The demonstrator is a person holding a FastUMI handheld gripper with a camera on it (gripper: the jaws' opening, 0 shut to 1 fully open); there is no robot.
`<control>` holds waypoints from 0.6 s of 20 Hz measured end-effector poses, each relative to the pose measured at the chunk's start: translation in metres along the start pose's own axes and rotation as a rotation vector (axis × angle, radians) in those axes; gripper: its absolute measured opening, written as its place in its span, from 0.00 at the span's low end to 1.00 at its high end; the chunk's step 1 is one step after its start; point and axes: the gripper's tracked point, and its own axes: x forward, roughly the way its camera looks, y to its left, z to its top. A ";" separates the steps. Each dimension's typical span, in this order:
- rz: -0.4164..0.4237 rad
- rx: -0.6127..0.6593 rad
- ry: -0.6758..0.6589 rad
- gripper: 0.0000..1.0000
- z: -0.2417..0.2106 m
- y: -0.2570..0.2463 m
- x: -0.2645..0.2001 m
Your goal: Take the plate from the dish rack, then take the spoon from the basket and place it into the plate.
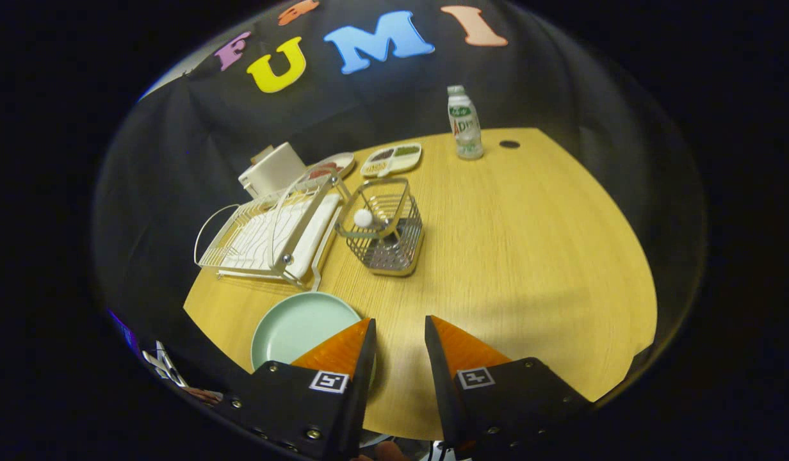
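Note:
A pale green plate [298, 326] lies flat on the wooden table [510, 256], just ahead of my left finger and partly covered by it. Beyond the plate stands the white wire dish rack [266, 237]. Right of the rack is a wire basket [385, 234] with a spoon in it; the spoon's round white end [363, 218] sticks up at the basket's near left corner. My gripper [399, 330] hovers above the table's near edge, open, with bare tabletop between the fingers.
A white box [271, 169], a small dish [333, 165] and a divided snack tray [391, 159] sit behind the rack. A drink bottle [465, 123] stands at the far side, near a round hole [509, 144] in the tabletop.

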 end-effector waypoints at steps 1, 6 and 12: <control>-0.017 -0.014 -0.096 0.47 0.017 -0.003 -0.008; -0.054 -0.165 -0.400 0.47 0.058 -0.012 -0.027; -0.002 -0.289 -0.532 0.47 0.068 0.005 -0.027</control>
